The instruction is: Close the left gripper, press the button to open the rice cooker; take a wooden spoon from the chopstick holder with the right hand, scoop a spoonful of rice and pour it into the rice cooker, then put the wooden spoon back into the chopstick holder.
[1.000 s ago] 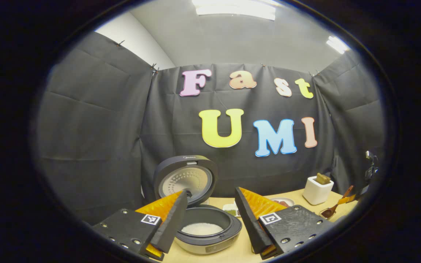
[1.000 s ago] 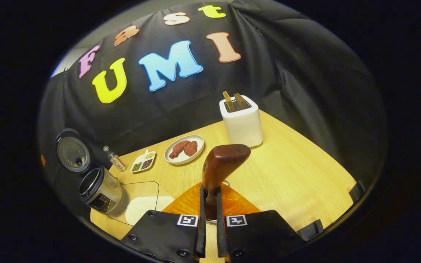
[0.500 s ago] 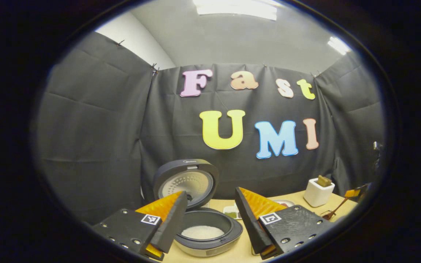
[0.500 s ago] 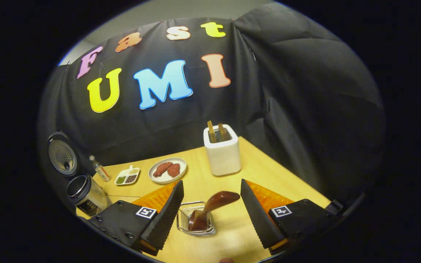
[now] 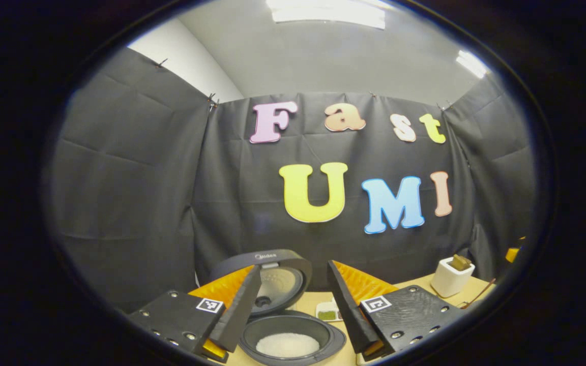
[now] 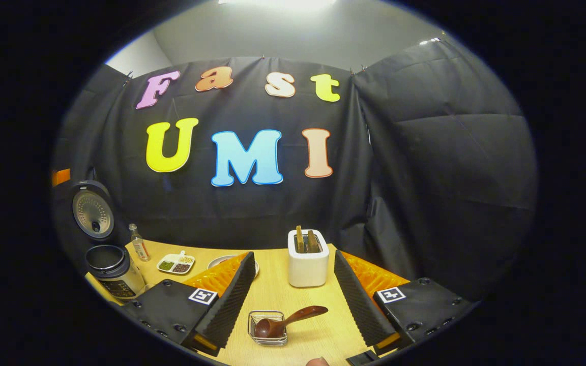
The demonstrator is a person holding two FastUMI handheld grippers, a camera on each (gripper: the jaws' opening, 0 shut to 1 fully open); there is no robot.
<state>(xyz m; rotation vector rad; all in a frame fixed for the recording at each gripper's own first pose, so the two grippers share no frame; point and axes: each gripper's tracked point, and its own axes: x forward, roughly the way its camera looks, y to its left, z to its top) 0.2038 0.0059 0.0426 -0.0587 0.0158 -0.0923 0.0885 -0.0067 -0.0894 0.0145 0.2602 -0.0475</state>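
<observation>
The dark wooden spoon (image 6: 285,322) rests bowl-down in a small clear square holder (image 6: 267,328) on the near table. The right gripper (image 6: 293,297) hangs wide above it, empty. The left gripper (image 5: 293,305) gapes wide over the round open rice cooker (image 5: 290,340) holding white rice. A clean straight retreat avoids clipping the handle.

Looking like a staged recording booth dressed as a kitchen, not a real home. Black cloth (image 6: 445,152) is hanging as walls on all sides, clipped at the top, with plain ceiling lights (image 5: 328,12) glowing above. A wooden table (image 6: 318,330) is carrying kitchen props: rice cooker (image 6: 107,269), holder (image 6: 307,264), dish tray (image 6: 175,264), small bottle (image 6: 139,249).
</observation>
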